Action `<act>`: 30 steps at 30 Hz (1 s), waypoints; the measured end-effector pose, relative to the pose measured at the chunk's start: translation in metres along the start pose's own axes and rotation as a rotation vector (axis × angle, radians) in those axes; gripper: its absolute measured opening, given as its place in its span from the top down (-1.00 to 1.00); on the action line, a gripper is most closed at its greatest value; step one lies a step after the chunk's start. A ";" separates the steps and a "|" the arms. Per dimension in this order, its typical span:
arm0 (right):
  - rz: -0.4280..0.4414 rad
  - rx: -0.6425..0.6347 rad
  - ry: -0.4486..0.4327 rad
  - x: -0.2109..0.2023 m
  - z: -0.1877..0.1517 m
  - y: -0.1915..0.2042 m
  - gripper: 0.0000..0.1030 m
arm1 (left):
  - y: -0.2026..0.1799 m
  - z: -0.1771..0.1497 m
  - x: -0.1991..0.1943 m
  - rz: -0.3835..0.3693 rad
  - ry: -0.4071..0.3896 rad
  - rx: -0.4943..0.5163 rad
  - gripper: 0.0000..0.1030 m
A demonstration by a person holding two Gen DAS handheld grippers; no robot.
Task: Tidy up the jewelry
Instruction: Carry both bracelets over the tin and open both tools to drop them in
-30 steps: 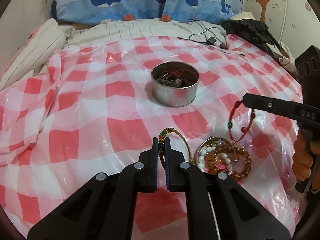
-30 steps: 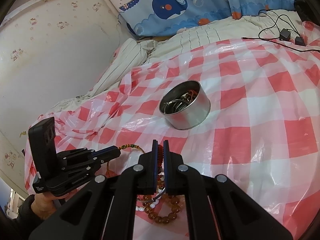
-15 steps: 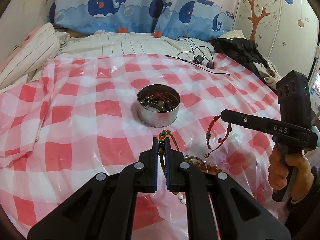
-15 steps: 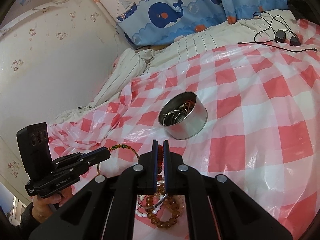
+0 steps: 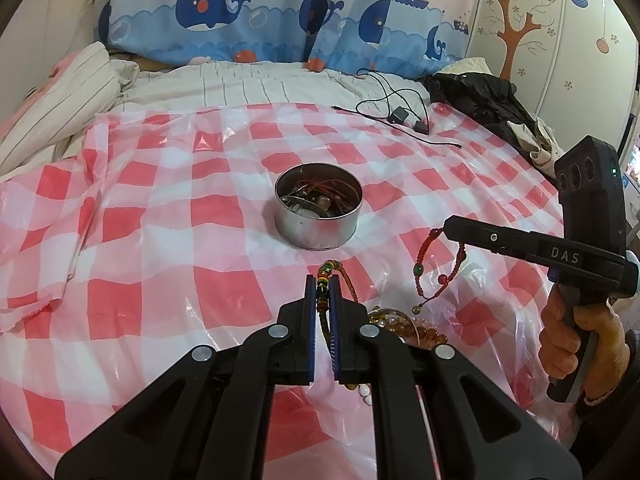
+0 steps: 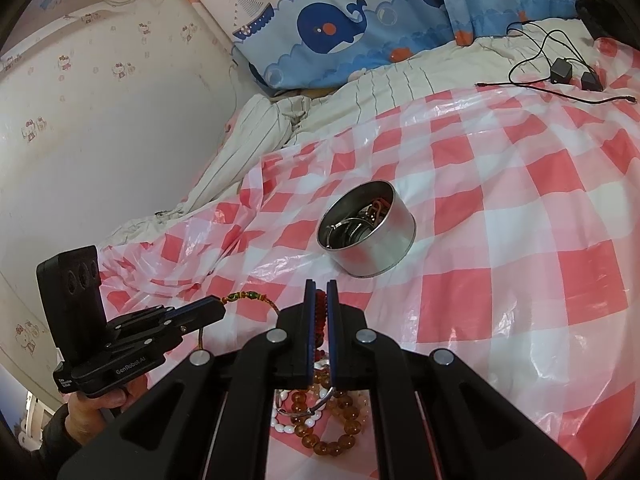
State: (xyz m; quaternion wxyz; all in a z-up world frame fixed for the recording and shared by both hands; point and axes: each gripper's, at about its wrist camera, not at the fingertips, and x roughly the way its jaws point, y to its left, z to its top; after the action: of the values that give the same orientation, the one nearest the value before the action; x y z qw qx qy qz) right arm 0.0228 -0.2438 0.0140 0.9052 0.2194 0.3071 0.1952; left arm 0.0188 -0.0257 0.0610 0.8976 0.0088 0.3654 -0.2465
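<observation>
A: Left tongs (image 5: 322, 294) pinch a green-and-gold beaded cord (image 5: 329, 270). Right tongs (image 6: 321, 300) pinch a red cord bracelet (image 5: 430, 268). Both are up off the checked sheet (image 5: 160, 240) now; 1 second back they sat low by the pile.

B: Meaning?

A: 2 pieces lifted, likely bound for the tin (image 5: 319, 212), frame centre, already holding jewelry. Amber and white beads (image 6: 320, 420) remain, lower centre.

B: Writing?

A: "DAS" on the right tool, "GenRobot.AI" on the left.
</observation>
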 end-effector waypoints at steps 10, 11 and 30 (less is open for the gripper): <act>-0.005 -0.015 -0.074 0.005 0.029 0.007 0.89 | 0.001 0.040 0.024 -0.056 -0.054 -0.034 0.90; -0.005 -0.018 -0.083 0.006 0.033 0.007 0.89 | 0.001 0.046 0.029 -0.062 -0.062 -0.042 0.90; -0.217 -0.118 -0.001 0.088 0.065 -0.023 0.28 | 0.052 0.036 0.064 0.018 0.016 -0.168 0.22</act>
State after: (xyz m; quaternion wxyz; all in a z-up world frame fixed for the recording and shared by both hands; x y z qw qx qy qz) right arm 0.1342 -0.2382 0.0076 0.9325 0.1314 0.3165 0.1135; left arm 0.1050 -0.0157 0.0367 0.8944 -0.0614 0.3918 -0.2067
